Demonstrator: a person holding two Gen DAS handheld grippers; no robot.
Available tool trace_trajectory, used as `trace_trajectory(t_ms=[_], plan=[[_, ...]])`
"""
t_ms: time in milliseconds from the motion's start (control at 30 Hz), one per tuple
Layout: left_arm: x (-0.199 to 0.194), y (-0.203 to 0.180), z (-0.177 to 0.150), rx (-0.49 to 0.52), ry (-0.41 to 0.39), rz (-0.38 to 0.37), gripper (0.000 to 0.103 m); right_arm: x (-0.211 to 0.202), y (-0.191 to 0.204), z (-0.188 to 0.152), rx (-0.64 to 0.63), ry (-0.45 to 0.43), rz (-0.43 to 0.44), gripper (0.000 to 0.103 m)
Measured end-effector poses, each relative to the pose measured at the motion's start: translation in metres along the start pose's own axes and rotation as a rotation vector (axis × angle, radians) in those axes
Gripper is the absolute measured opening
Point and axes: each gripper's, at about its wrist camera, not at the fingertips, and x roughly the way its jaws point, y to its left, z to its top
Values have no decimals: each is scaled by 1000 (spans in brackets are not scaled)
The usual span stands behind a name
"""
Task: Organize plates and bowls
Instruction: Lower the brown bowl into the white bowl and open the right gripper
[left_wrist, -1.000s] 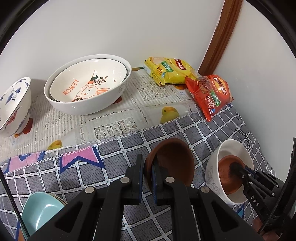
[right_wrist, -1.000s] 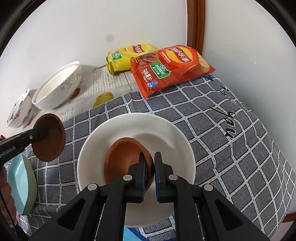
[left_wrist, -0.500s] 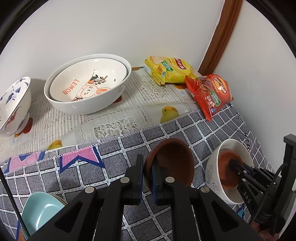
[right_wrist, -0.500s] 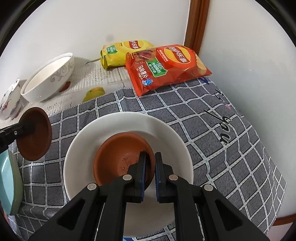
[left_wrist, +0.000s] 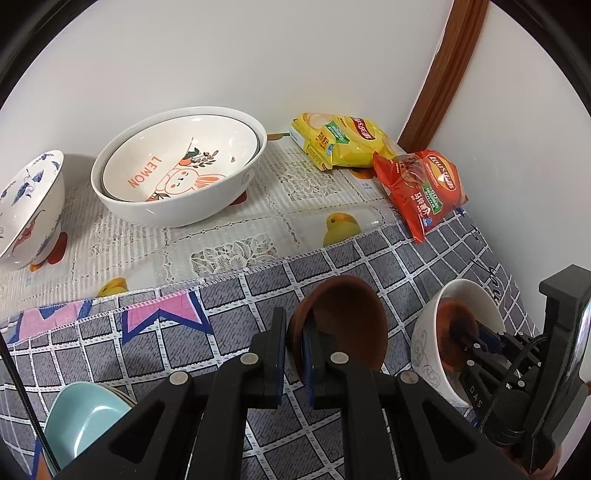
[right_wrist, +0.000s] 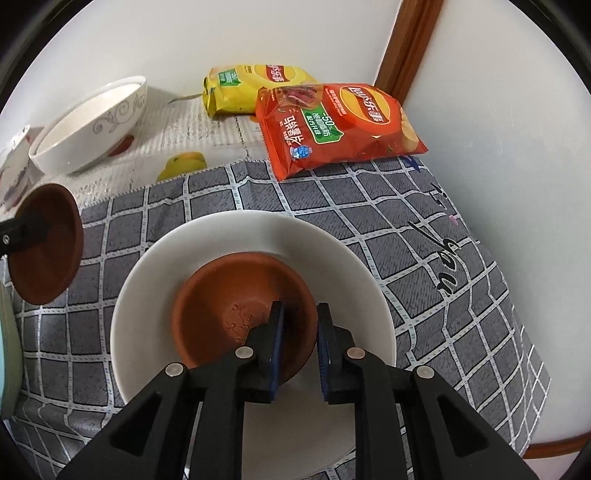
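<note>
Left wrist view: the left gripper (left_wrist: 293, 349) is clamping the rim of a brown saucer (left_wrist: 345, 325), holding it tilted above the checked cloth (left_wrist: 221, 332). Ahead to its right, a white bowl (left_wrist: 424, 343) is holding a second brown dish.

Right wrist view: the right gripper (right_wrist: 298, 341) is opening, its jaws straddling the near rim of that brown dish (right_wrist: 229, 306), which is sitting inside the white bowl (right_wrist: 332, 258).
</note>
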Motion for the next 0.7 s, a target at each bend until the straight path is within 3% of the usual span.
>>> trace_trajectory(t_ms=[433,700], plan=[[-3,0,1,-3,-1,-3,8,3,4,0,-48,17,-35,19],[-9,-2,2,1,-9,-3,8,-4,2,-2,-46,8,6,23]])
